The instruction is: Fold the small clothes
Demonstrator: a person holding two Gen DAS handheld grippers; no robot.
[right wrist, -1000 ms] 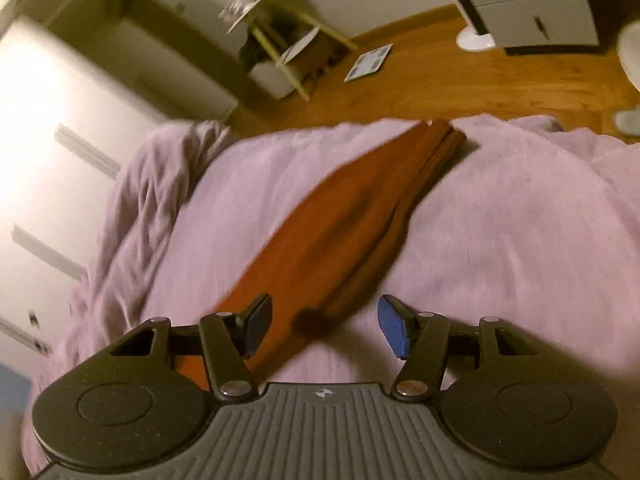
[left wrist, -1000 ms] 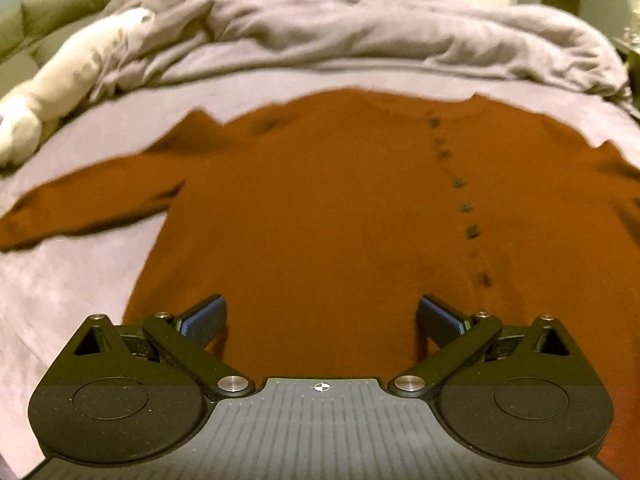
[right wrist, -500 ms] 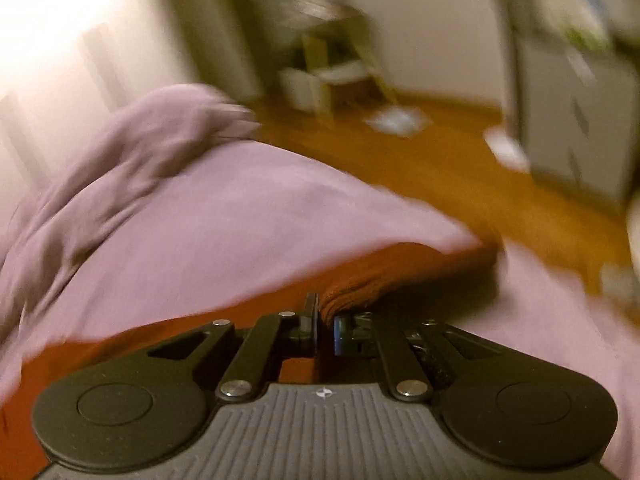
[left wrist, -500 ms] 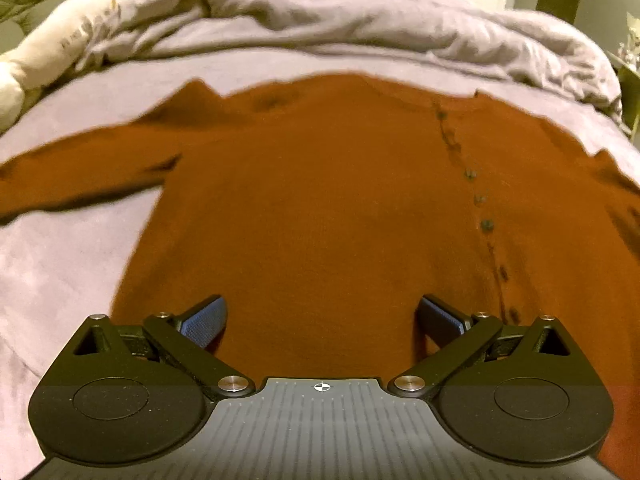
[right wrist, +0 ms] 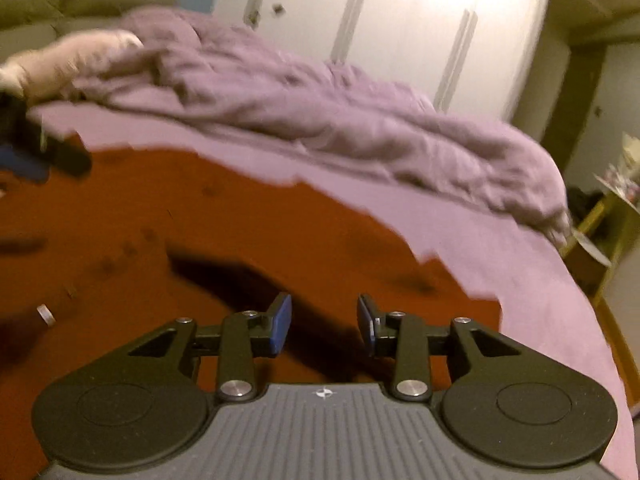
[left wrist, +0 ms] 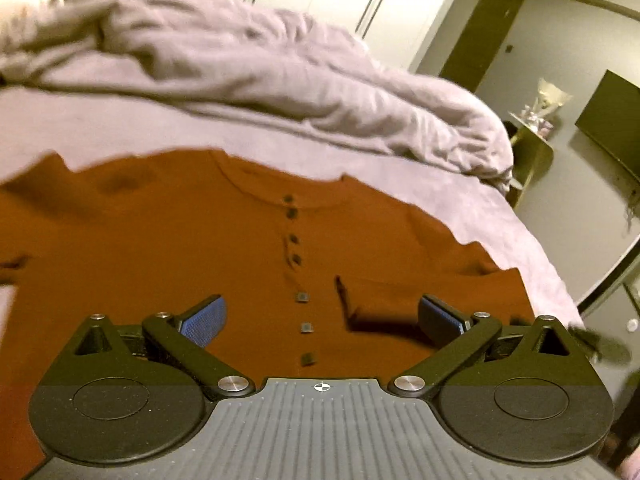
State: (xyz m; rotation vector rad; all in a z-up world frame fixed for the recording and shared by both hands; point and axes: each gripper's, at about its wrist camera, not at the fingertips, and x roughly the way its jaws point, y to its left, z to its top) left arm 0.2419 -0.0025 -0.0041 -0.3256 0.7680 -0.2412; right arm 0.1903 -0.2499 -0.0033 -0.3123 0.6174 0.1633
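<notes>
The rust-brown cardigan point(left wrist: 168, 264) lies flat on the mauve bed sheet point(left wrist: 472, 200), button placket point(left wrist: 296, 240) facing up. One sleeve point(left wrist: 420, 296) is folded inward across the body, its cuff ending just beside the placket. A bare band of sheet separates the neckline from the rumpled duvet point(left wrist: 280, 80) at the far side. In the right wrist view, open sheet point(right wrist: 540, 280) runs along the garment's jagged far edge as far as the bed's edge.

The left gripper point(left wrist: 320, 316) hovers over the lower placket with jaws spread wide and nothing between them. The right gripper point(right wrist: 324, 318) hangs over the folded sleeve point(right wrist: 320, 272); its jaws are partly apart and opening, and the pads press on no cloth.

A second ago the sleeve lay stretched outward on the sheet. Half a second ago the right jaws were clamped together at its cuff. The sleeve now rests across the body. The left view has swung from the garment's body toward its neckline and the bed's far corner.
</notes>
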